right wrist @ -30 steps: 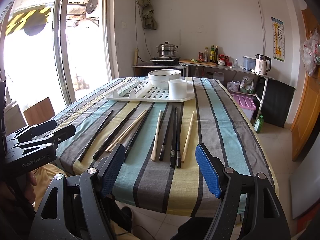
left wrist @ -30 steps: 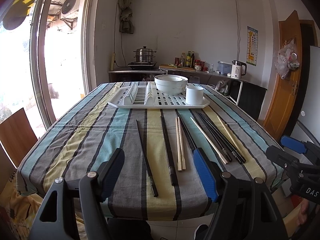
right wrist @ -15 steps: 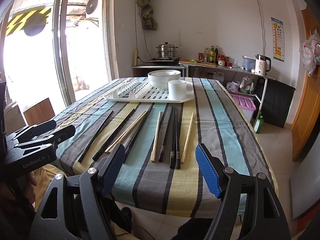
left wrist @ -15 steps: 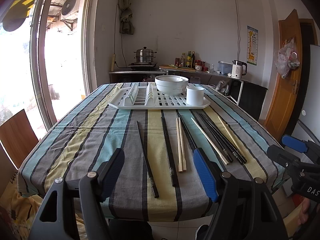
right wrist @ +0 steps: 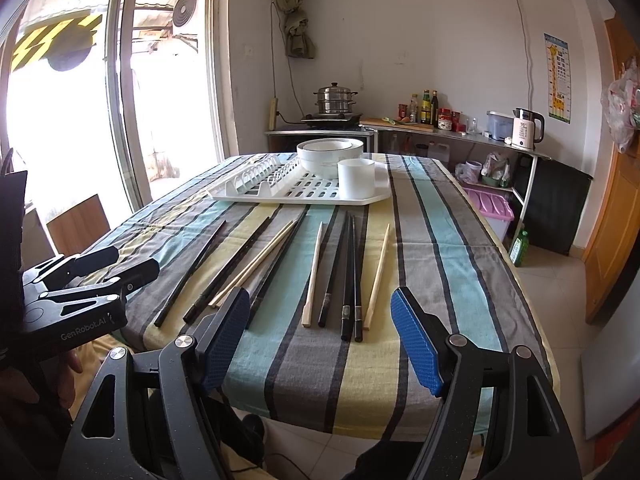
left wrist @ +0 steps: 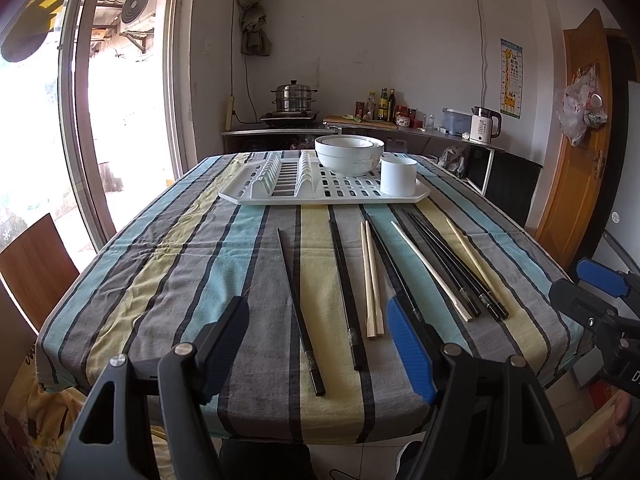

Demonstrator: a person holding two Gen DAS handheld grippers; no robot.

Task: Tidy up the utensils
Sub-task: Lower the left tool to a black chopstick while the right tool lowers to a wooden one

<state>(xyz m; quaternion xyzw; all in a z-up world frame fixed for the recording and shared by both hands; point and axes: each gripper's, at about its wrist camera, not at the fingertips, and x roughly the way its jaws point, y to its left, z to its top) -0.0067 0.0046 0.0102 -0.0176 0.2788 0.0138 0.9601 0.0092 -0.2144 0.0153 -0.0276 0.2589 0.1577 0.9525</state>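
Several black chopsticks (left wrist: pixel 298 308) and pale wooden chopsticks (left wrist: pixel 370 276) lie side by side on the striped tablecloth (left wrist: pixel 168 276). They show in the right wrist view too: black chopsticks (right wrist: pixel 350 276) and wooden chopsticks (right wrist: pixel 314 272). A white drying rack (left wrist: pixel 320 190) stands behind them with stacked white bowls (left wrist: pixel 348 154) and a white cup (left wrist: pixel 398 176). My left gripper (left wrist: pixel 320 354) is open and empty at the table's near edge. My right gripper (right wrist: pixel 320 342) is open and empty at the near edge, in front of the black chopsticks.
A wooden chair back (left wrist: pixel 34 260) stands left of the table. A counter (left wrist: pixel 360 128) with a steamer pot, bottles and a kettle (left wrist: pixel 484 124) runs along the far wall. A pink bin (right wrist: pixel 490 208) and green bottle (right wrist: pixel 519 248) sit on the floor right.
Both grippers have crept slightly forward toward the table. Both stay open and the chopsticks have not moved.
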